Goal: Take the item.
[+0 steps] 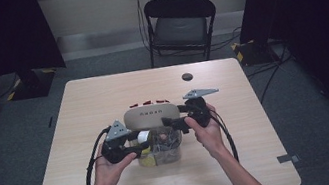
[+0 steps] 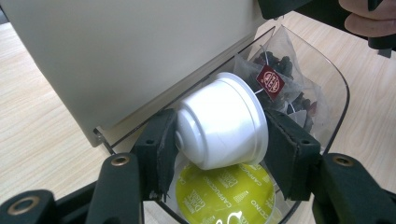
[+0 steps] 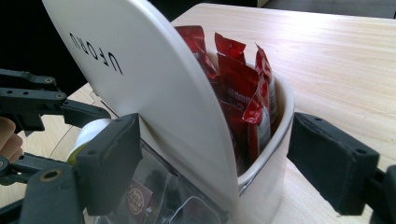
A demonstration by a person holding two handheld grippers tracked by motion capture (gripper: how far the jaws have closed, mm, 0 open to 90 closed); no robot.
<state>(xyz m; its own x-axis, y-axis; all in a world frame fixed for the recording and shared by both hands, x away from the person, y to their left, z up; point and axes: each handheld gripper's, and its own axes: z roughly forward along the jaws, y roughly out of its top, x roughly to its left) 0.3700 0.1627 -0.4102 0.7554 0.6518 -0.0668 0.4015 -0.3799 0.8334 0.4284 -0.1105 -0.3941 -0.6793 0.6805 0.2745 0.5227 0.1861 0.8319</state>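
A black folding chair (image 1: 180,24) stands beyond the tabletop's (image 1: 102,95) far edge, and a dark round disc (image 1: 187,76) lies near that edge.

The yellow-green foil lid of a coffee capsule (image 2: 229,196), lying in the near compartment of the clear plastic box, repeats the word "CAPPUCCINO". The tall cream-white lid panel (image 3: 140,88) of the box carries dark letters reading "UFORU".

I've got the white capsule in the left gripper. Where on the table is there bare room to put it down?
Bare tabletop lies left of the organizer box, and more to its right, out to the table edge. The strip nearest the person is bare too. It is crowded at the clear tray: tea bags, a green capsule, the white capsule and both grippers.
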